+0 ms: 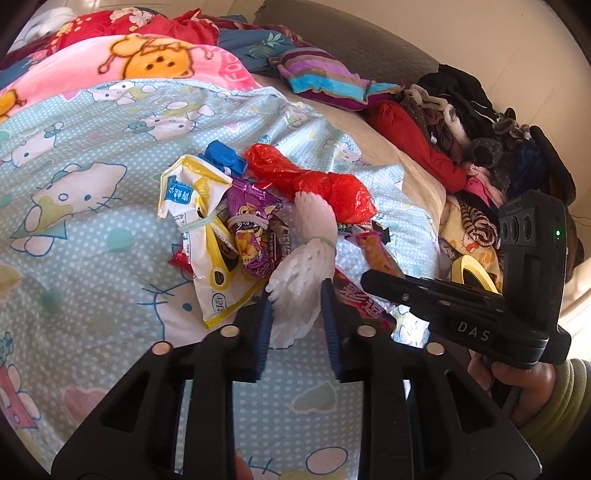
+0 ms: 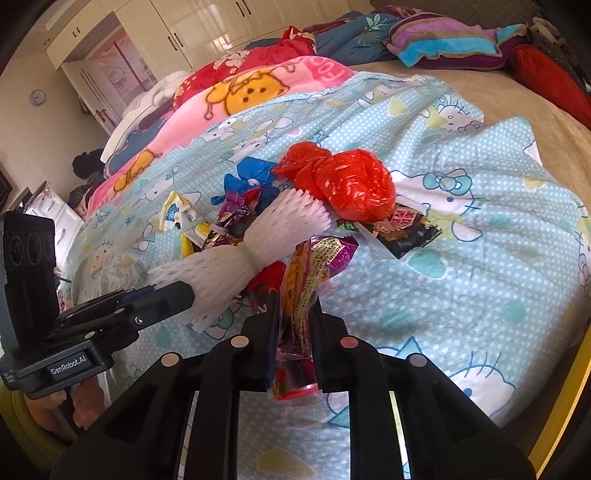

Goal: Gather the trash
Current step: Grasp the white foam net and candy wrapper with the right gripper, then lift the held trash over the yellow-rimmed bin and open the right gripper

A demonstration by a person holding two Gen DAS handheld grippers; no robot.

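- Left wrist view: the left claw (image 1: 297, 314) is closed on the near end of a white foam fruit net (image 1: 306, 258), which is cinched in the middle by a pale green rubber band; both blue pads press its sides.
- The net lies on a light blue polka-dot cartoon-cat bedsheet (image 1: 92, 229), in a heap of trash: a white and yellow plastic snack bag (image 1: 199, 229) to its left, a purple foil snack wrapper (image 1: 251, 229) between them, a crumpled red plastic bag (image 1: 321, 181) behind, and a blue plastic scrap (image 1: 223, 157) further back.
- At the right of this view the right claw (image 1: 369, 280) reaches in from the side, carried by a hand (image 1: 521, 384) in an olive sleeve (its jaws cannot be judged from here). A pile of dark and red clothes (image 1: 461, 136) lies along the bed's far edge.
- Right wrist view: the right claw (image 2: 295, 317) is closed on a long purple and orange foil snack wrapper (image 2: 306, 291), which stands up between the pads with its red end hanging below them.
- The foam net (image 2: 258, 243) lies just left of that wrapper, with the left claw (image 2: 184, 291) on its near end. The red bag (image 2: 347, 181) sits behind, touching a black printed wrapper (image 2: 402, 229) on the sheet (image 2: 480, 258).
- White wardrobe doors (image 2: 207, 26) stand in the background.
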